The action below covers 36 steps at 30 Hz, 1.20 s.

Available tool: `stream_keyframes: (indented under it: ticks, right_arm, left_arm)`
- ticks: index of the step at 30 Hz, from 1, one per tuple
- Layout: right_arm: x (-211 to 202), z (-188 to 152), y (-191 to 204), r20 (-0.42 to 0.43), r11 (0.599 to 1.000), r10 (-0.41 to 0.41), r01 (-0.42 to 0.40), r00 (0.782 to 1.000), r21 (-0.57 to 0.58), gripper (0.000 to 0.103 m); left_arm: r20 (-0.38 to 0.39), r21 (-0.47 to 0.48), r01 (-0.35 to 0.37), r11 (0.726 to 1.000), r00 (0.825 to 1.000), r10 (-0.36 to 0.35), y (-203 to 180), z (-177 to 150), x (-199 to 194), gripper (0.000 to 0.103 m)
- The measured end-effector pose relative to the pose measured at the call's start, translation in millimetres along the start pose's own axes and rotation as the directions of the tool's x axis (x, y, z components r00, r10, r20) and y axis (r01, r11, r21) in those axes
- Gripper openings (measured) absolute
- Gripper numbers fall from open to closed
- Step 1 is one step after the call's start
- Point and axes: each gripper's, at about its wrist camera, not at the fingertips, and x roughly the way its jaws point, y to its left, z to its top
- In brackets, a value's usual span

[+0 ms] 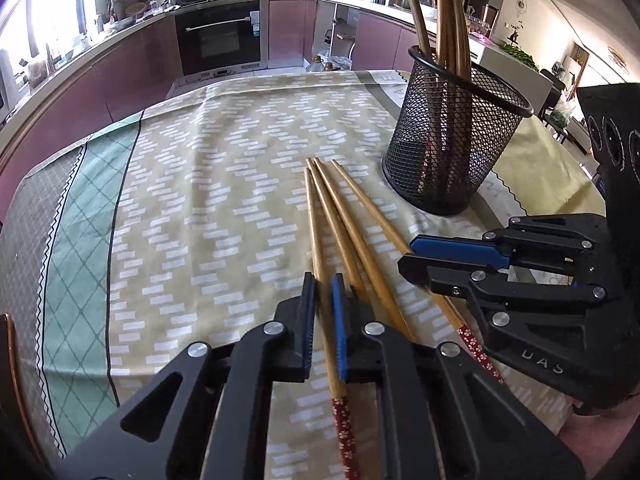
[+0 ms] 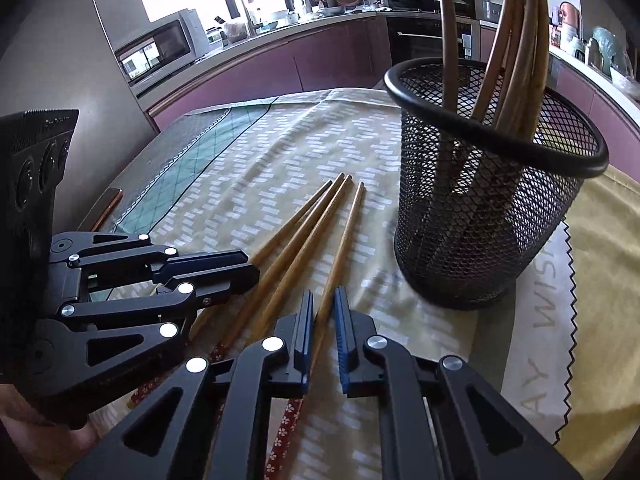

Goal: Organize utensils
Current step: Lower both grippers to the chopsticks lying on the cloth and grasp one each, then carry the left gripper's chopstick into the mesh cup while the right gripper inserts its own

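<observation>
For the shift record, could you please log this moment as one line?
left gripper: shut on chopstick | right gripper: shut on another chopstick | two loose on tablecloth | mesh holder: upright

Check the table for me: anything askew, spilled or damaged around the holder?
Nothing spilled or damaged. The mesh holder stands upright with chopsticks inside. Four loose chopsticks lie fanned on the tablecloth, tips converging; the left gripper and right gripper each pinch one.
</observation>
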Motion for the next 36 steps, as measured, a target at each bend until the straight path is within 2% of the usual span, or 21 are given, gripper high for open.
stream_keyframes:
  ticks: [9,18,25,36]
  right_arm:
    - [-10.1,-4.8,-11.2,0.024,0.998,0.037,-0.038,0.999,0.054,0.006]
    - [-40.7,-6.2,-15.3,0.089,0.992,0.113,-0.118,0.99,0.053,0.006]
    - [-71.1,-5.6,-20.6,0.163,0.987,0.146,-0.155,0.976,0.046,0.006]
    - [-106.3,-3.4,-36.0,0.266,0.983,0.15,-0.172,0.952,0.062,0.006]
  left_arm:
    - [0.011,-0.076,0.024,0.997,1.0,-0.024,9.9,-2.6,-5.9,0.008]
    - [0.055,-0.102,0.112,0.988,0.993,-0.106,17.3,-3.4,-34.3,0.008]
    - [0.114,-0.09,0.178,0.98,0.979,-0.168,15.5,2.5,-65.6,0.008]
    - [0.193,-0.057,0.264,0.963,0.949,-0.249,7.2,11.4,-107.1,0.007]
